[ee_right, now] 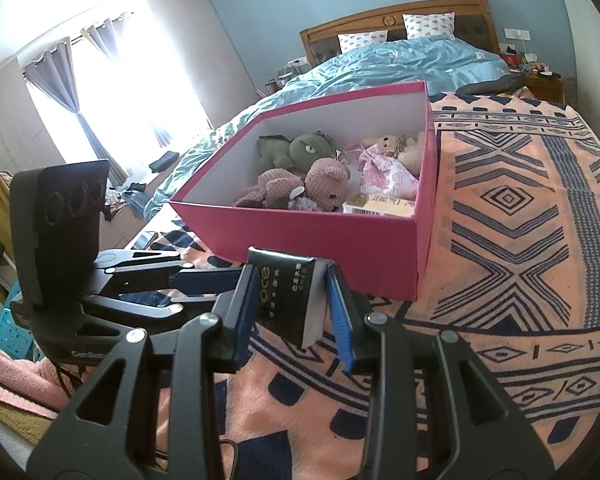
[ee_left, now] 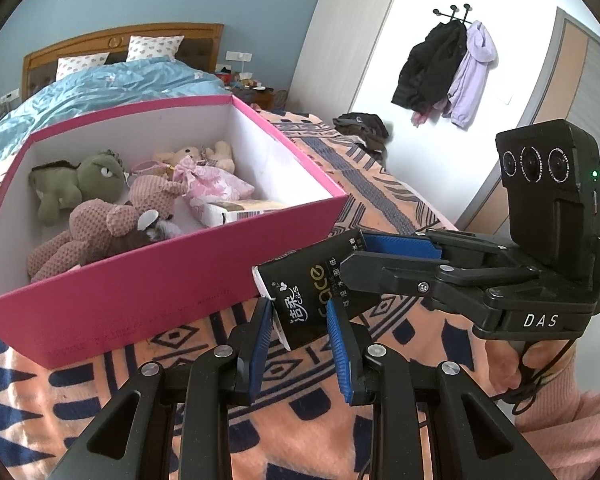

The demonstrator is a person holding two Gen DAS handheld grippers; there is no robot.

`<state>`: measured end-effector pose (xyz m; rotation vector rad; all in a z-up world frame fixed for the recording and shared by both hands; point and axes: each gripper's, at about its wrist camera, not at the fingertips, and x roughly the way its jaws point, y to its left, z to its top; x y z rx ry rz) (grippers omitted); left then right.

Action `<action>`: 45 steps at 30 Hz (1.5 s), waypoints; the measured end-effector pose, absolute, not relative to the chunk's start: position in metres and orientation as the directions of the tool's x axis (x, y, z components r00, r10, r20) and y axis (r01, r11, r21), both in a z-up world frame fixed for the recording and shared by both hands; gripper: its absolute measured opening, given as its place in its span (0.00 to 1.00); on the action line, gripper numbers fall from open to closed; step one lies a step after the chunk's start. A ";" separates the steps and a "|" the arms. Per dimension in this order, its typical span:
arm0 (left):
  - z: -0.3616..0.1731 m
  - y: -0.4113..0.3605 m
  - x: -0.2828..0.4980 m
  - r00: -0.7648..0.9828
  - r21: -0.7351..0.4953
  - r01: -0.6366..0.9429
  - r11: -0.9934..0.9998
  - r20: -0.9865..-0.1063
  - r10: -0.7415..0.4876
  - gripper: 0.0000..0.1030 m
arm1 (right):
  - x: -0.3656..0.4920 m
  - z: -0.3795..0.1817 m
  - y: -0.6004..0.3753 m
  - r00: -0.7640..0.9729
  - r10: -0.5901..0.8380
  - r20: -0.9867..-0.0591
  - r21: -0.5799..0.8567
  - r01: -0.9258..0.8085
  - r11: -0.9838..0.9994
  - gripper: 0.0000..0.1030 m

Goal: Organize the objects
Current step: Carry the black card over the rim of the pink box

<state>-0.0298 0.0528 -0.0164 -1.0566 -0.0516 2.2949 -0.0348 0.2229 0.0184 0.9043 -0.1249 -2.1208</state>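
The black tissue pack [ee_left: 312,296] hangs just in front of both tools, above the patterned blanket [ee_left: 204,364] and just short of the pink box [ee_left: 140,296] ahead. The right tool [ee_right: 292,304] is clenched on one end of it; the left tool [ee_left: 300,332] has its blue pads on either side of the other end, seemingly pinching it too. It looks light and soft — a film-wrapped pack that will dent under pressure and may slide, so a hold across the narrow sides near the middle seems safest. Printed on it: "face", "TISSUE" and Chinese characters, 洁柔 among them. The right tool's body reads "DAS"; the left's shows "GenRob", cut off. A carton inside the box carries a barcode label — unreadable.
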 end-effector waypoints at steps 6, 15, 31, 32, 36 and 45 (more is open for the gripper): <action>-0.013 0.055 -0.032 -0.504 -0.268 -0.513 -0.815 -0.674 0.539 0.26 | -0.036 0.022 0.224 -0.422 -0.716 -0.557 0.372 0.644 -0.669 0.37; -0.010 0.055 -0.034 -0.511 -0.265 -0.514 -0.816 -0.670 0.539 0.26 | -0.037 0.025 0.226 -0.427 -0.717 -0.551 0.369 0.646 -0.668 0.37; -0.001 0.058 -0.041 -0.529 -0.253 -0.516 -0.819 -0.657 0.537 0.26 | -0.041 0.033 0.228 -0.446 -0.718 -0.535 0.358 0.650 -0.670 0.37; -0.001 0.057 -0.042 -0.530 -0.254 -0.516 -0.819 -0.656 0.537 0.26 | -0.042 0.034 0.228 -0.446 -0.718 -0.535 0.358 0.651 -0.670 0.37; 0.002 0.058 -0.043 -0.536 -0.251 -0.514 -0.820 -0.653 0.536 0.26 | -0.043 0.035 0.227 -0.448 -0.720 -0.530 0.356 0.653 -0.669 0.37; 0.005 0.058 -0.046 -0.544 -0.248 -0.513 -0.822 -0.647 0.534 0.26 | -0.045 0.039 0.229 -0.454 -0.722 -0.522 0.353 0.656 -0.667 0.37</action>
